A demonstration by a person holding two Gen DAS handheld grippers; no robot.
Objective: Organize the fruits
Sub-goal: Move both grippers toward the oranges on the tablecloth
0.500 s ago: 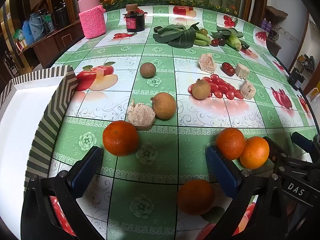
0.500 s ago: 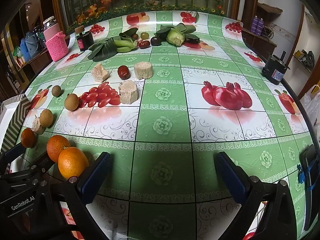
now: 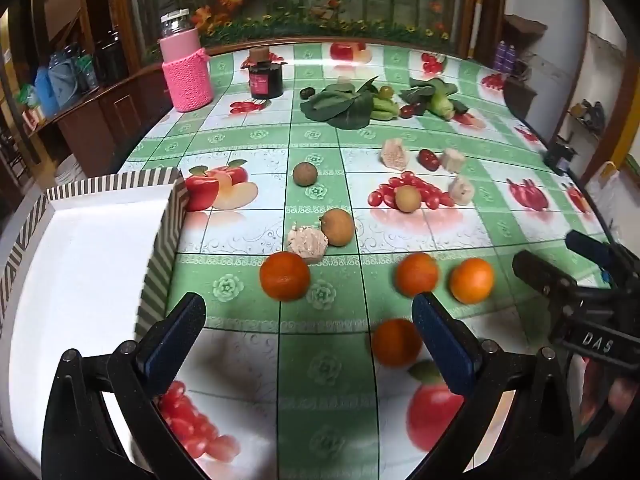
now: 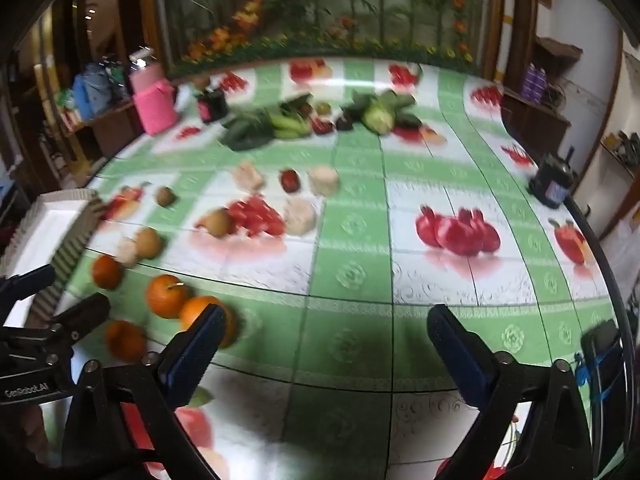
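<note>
Approach step: with the left claw (image 3: 308, 344) and right claw (image 4: 324, 340) both released and empty, centre the left claw over the nearest orange (image 3: 395, 342) at lower centre, descend squarely, then carry it to the striped box (image 3: 160, 264) at left.

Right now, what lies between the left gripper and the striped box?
Nothing: in the left wrist view only bare tablecloth separates the open left gripper from the striped box. The nearest orange sits beyond, between the fingers.
</note>
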